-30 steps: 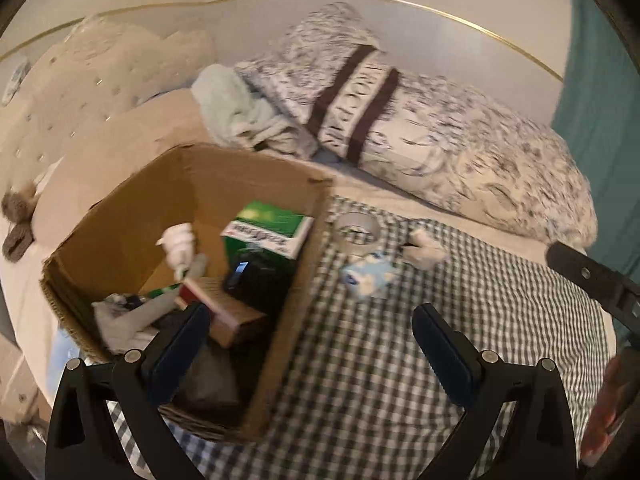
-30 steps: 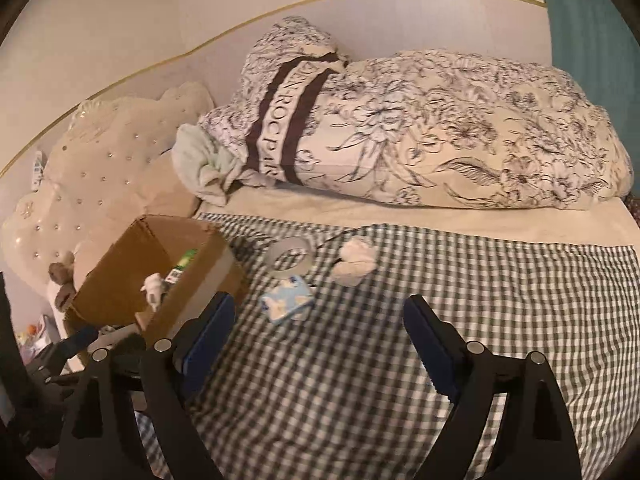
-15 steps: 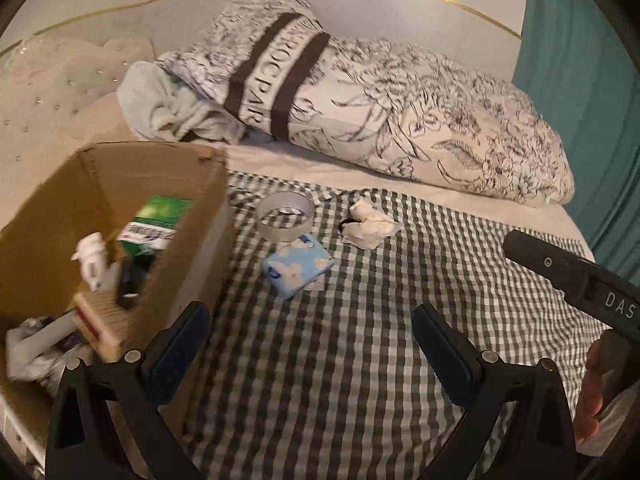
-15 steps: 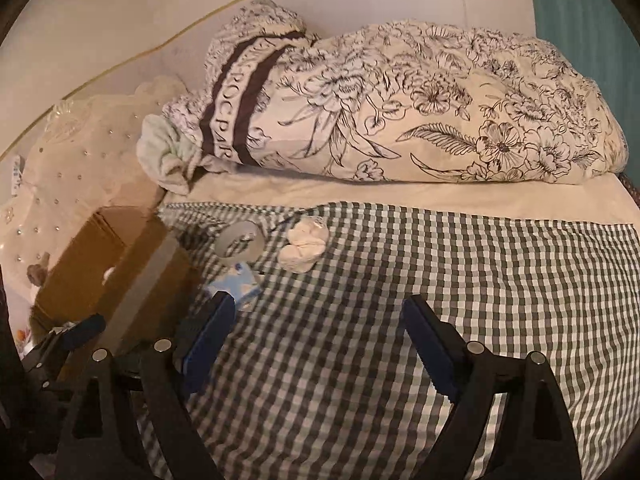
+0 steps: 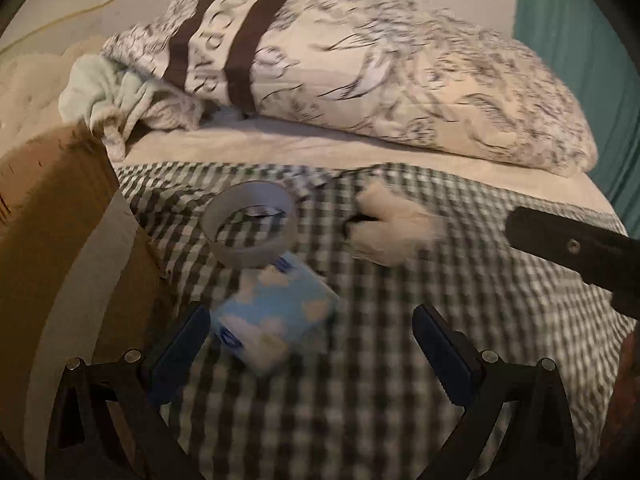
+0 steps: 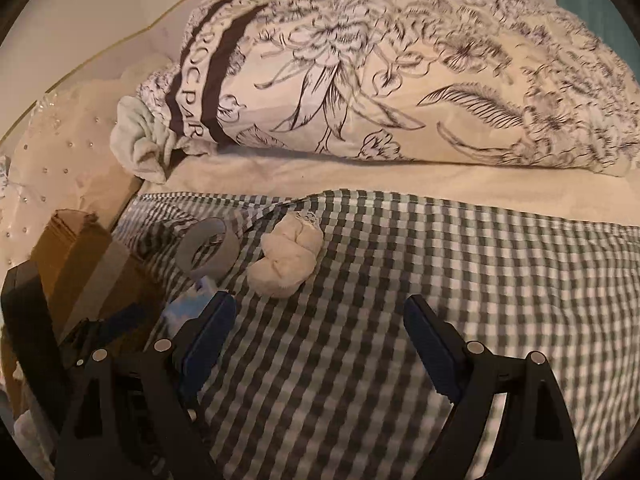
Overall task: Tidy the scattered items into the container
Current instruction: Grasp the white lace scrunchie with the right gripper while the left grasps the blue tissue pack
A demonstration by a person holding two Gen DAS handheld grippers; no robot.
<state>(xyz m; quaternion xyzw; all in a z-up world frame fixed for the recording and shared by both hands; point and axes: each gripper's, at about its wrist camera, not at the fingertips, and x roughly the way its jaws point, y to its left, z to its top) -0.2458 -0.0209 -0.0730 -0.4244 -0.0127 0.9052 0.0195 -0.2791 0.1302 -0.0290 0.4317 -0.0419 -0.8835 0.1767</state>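
Our left gripper (image 5: 310, 340) was spread wide and held nothing; in its wrist view the blue tissue pack (image 5: 276, 322) lay on the checked blanket (image 5: 400, 400) just ahead, nearer our left finger than the right. Touching the pack's far end was the tape roll (image 5: 250, 232), lying flat. Beside it to the right, blurred, sat the cream sock bundle (image 5: 390, 232). The cardboard box (image 5: 60, 240) stood at the left, close to the pack; from here we saw only its outer wall, so we could not tell what it held. A floral pillow (image 5: 380, 80) and a pale green cloth (image 5: 112, 92) lay behind, off the blanket.

From the right wrist view, our right gripper (image 6: 316, 328) was likewise spread and empty above the blanket (image 6: 440, 300). The sock bundle (image 6: 286, 260) lay just beyond and slightly left of its opening, the tape roll (image 6: 208, 250) to the left of that, and a corner of the pack (image 6: 186, 304) showed behind our left finger. The box (image 6: 80, 264) edged the frame at left.

We judged that three items remained outside the box, none yet gripped, with the pack the left gripper's likely pick.
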